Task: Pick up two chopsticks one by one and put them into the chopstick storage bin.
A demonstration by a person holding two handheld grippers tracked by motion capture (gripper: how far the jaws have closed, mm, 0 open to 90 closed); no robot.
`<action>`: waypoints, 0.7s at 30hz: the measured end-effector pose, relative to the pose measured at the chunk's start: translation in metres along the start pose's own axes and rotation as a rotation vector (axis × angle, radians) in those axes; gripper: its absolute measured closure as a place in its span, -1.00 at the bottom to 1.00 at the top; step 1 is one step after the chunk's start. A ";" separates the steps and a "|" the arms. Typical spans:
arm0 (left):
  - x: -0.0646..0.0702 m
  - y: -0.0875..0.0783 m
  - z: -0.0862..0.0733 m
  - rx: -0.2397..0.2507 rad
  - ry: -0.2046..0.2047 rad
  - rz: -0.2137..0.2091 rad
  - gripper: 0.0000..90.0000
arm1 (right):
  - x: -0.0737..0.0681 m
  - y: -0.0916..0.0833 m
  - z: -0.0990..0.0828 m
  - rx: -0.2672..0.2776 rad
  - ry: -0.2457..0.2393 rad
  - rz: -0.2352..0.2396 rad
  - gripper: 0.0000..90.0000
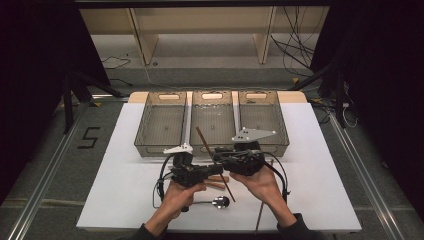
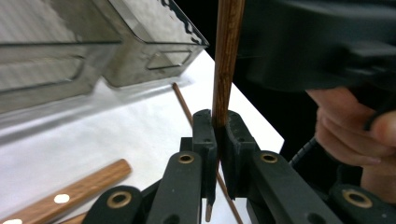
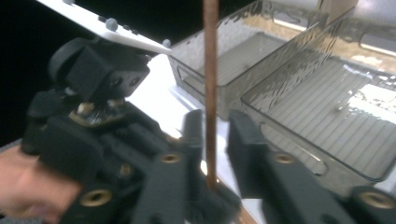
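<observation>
The wooden chopstick [image 2: 227, 60] stands tilted over the desk [image 1: 125, 165] between both hands, at six o'clock from the middle bin [image 1: 213, 120]. It looks light, stiff and smooth, so best gripped low on the shaft. The left gripper [image 2: 217, 128] clenches it; the right gripper [image 3: 215, 128] has its jaws parted, pads off the stick. A "5" [image 1: 89, 137] marks the floor at nine o'clock.

White table [image 1: 125, 165]: trays [image 1: 162, 122], spoon [image 1: 217, 202].
</observation>
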State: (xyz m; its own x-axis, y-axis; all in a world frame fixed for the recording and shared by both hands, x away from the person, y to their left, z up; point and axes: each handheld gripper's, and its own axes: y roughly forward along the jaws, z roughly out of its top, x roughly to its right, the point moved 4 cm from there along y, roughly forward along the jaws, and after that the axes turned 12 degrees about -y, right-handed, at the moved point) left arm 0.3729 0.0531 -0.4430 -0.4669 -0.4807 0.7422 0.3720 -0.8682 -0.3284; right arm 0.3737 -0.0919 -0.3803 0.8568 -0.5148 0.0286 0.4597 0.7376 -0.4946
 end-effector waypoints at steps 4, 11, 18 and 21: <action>-0.008 -0.019 0.015 0.010 0.000 0.020 0.89 | 0.007 -0.015 -0.007 -0.002 -0.003 -0.021 0.33; -0.016 -0.042 0.036 0.008 0.015 0.061 0.89 | 0.017 -0.030 -0.033 -0.029 0.008 -0.054 0.00; -0.019 -0.065 0.067 -0.010 0.052 0.132 0.89 | 0.029 -0.037 -0.071 -0.110 0.074 -0.105 -0.17; -0.019 -0.075 0.080 -0.018 0.073 0.159 0.89 | 0.033 -0.039 -0.083 -0.133 0.093 -0.123 -0.20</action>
State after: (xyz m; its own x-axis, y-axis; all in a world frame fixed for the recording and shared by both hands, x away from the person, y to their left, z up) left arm 0.4186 0.1372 -0.3860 -0.4607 -0.6196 0.6355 0.4315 -0.7821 -0.4497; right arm 0.3645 -0.1741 -0.4322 0.7680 -0.6401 0.0190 0.5194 0.6053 -0.6033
